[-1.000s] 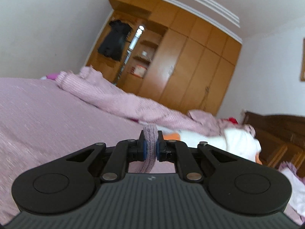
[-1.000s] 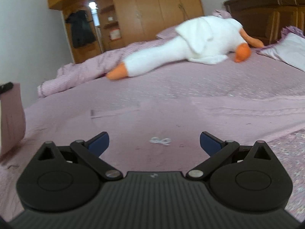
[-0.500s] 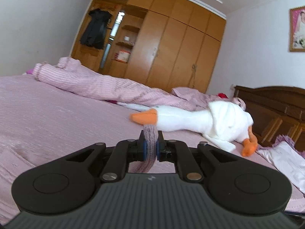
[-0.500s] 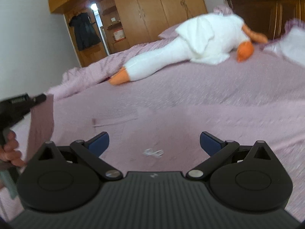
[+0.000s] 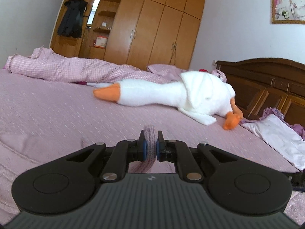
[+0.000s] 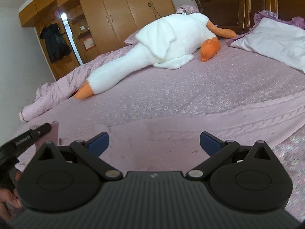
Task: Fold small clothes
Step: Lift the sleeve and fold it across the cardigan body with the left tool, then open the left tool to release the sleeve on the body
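A large white plush goose with an orange beak and orange feet lies stretched across the bed, which is covered in a pink-mauve spread. A rumpled pink blanket is bunched along the far side, behind the goose. A pale pillow rests near the dark wooden headboard. A wooden wardrobe fills the back wall, a black garment hanging at its open section. A framed photograph hangs on the wall.

White goose toy with orange beak; bedspread pink, perhaps faintly speckled.
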{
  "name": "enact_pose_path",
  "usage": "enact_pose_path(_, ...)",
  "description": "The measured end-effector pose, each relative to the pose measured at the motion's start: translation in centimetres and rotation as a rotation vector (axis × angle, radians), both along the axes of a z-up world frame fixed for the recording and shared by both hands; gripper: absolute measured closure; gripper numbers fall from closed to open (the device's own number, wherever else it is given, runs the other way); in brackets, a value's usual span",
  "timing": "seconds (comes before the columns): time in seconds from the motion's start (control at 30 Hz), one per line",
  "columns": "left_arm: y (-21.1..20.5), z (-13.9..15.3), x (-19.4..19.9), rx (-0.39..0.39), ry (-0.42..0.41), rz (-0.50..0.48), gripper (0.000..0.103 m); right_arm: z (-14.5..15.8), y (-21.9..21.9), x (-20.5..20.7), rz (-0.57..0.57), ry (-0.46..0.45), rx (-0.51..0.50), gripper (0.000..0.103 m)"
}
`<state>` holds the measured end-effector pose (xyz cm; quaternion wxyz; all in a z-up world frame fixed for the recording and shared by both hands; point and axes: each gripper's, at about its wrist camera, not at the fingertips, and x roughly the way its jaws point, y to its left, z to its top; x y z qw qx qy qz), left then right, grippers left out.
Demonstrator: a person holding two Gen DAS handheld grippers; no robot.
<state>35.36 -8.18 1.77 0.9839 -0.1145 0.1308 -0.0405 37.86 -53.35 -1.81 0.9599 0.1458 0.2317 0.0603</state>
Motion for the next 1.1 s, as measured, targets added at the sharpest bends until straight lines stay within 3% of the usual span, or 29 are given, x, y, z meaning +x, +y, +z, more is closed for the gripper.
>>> enact_pose_path(0.5,-5.8,-1.4,0.0,0.029,-0.022,-0.068,0.093,0.6,-2.0,0.2,-0.007,0.013,0.0,0.0)
enact_pose_path(0.93,-7.8,-3.8,1.1,0.07,0.028,-0.116,0.091,0.4,-3.1,0.6,-0.033,0.033,0.013,0.0)
enact_pose_path(0.97,-7.8,-3.7,1.1,0.048,0.033,-0.127,0.088,0.4,-3.1,0.6,-0.032,0.035,0.013,0.0)
enact_pose_path(1.1,-7.6,-2.9,1.0,0.002,0.043,-0.13,0.039,0.2,-2.9,0.7,-0.039,0.043,0.004,0.0)
